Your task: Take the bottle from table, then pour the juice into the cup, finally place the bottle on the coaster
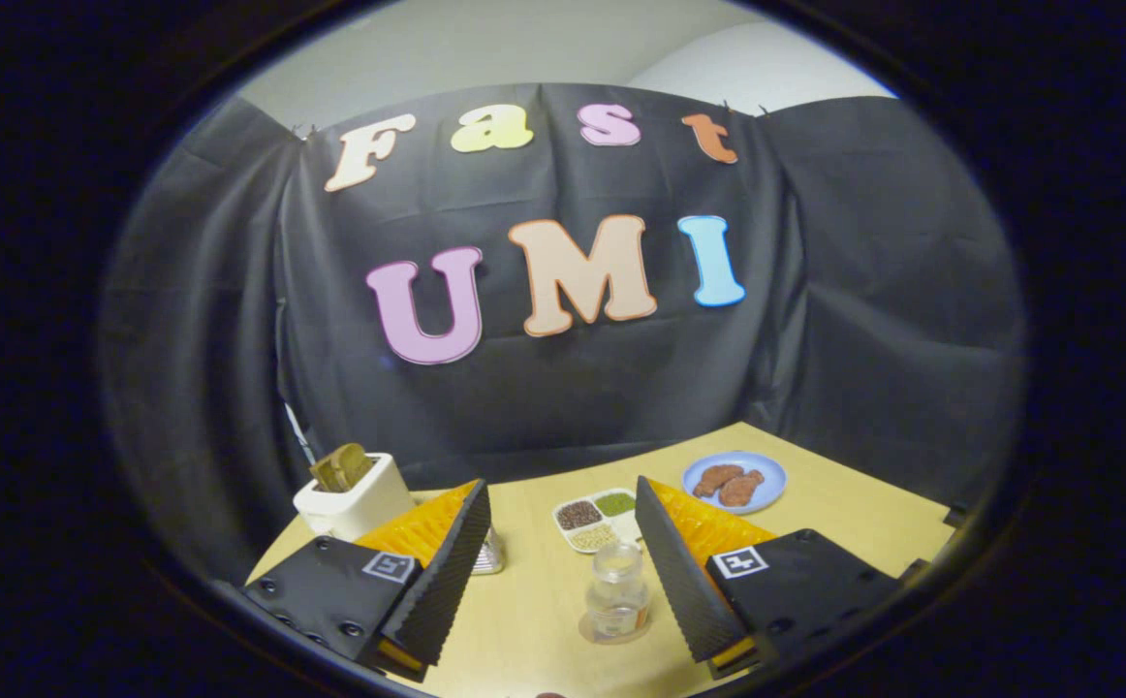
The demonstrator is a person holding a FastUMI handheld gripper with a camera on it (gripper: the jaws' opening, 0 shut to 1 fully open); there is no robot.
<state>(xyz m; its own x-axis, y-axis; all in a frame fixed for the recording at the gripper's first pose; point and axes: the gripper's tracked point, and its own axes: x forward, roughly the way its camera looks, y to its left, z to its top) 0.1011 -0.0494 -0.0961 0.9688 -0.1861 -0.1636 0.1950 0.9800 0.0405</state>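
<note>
The table is seen as a pale wooden top whose far edge meets the dark cloth wall; its far right corner lies against that wall. The gripper is held low over the near part of the table, with its fingers spread well apart and nothing pressed between them. A white toaster is set at the far left corner of the table, beyond the left finger, with two brown slices standing in its slots. A blue plate is placed towards the far edge on the right, beyond the right finger, and two brown pieces of food are lying on it. A white divided dish is noted near the middle of the table, ahead of the fingers, with dark, green and pale grains in separate compartments. The bottle is small, clear and upright, and is found in the gap between the fingers, nearer the right one but touched by neither. It is standing on a round clear coaster towards the near edge. A clear cup is partly hidden behind the tip of the left finger; its contents cannot be made out.
</note>
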